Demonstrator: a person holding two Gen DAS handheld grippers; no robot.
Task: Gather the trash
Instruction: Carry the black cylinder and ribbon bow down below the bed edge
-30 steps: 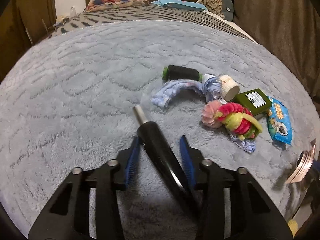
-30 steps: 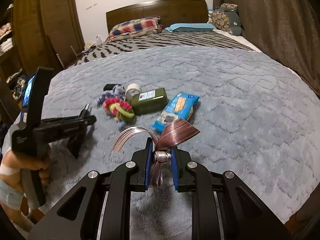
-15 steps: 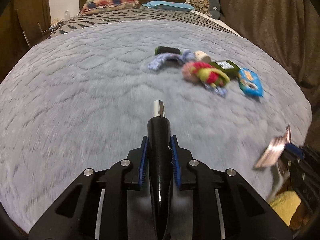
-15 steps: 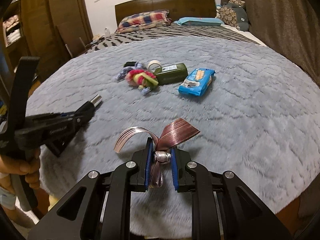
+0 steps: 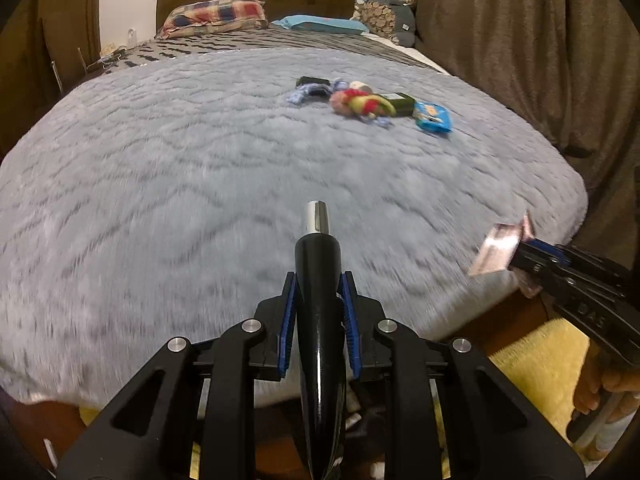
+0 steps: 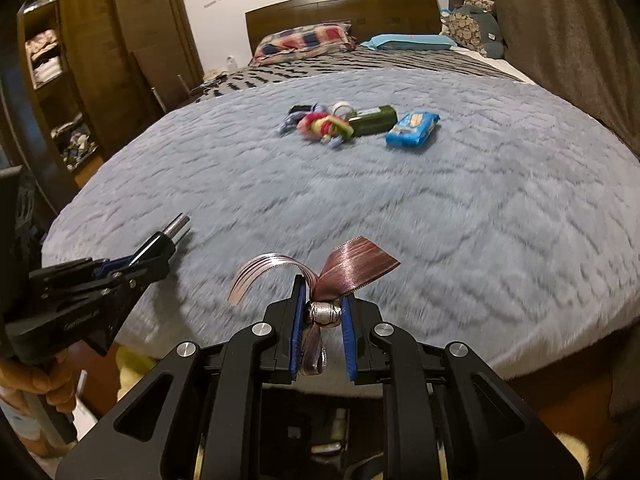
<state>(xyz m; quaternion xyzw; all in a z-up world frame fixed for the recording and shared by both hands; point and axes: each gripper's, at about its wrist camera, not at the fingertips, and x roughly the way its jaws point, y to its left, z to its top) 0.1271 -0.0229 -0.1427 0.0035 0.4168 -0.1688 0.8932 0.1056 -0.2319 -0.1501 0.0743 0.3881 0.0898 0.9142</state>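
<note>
Both grippers are being drawn back toward the foot of the bed since the earlier frames, so the pile of remaining items is now lying well beyond the fingertips. Between the pressed-in pads of the left gripper [image 5: 318,312], a black tapered object [image 5: 319,280] is being pinched, its metal tip projecting ahead of the fingers over the grey blanket [image 5: 160,184]. Between the pads of the right gripper [image 6: 323,320], a pink ribbon bow [image 6: 344,264] is being clamped at its silvery knot, the loops standing above and ahead of the fingers.

Far ahead of both sets of fingers, a blue snack packet [image 6: 412,128], a green box [image 6: 374,120] and a coloured knotted bundle [image 6: 326,126] are lying close together on the blanket. The step in hand is judged to be the carrying away of two collected pieces. No bin is being shown clearly; dark clutter is being glimpsed below the fingers past the bed edge. A drop-off spot is called for next, each pair of fingers being spread over it.
</note>
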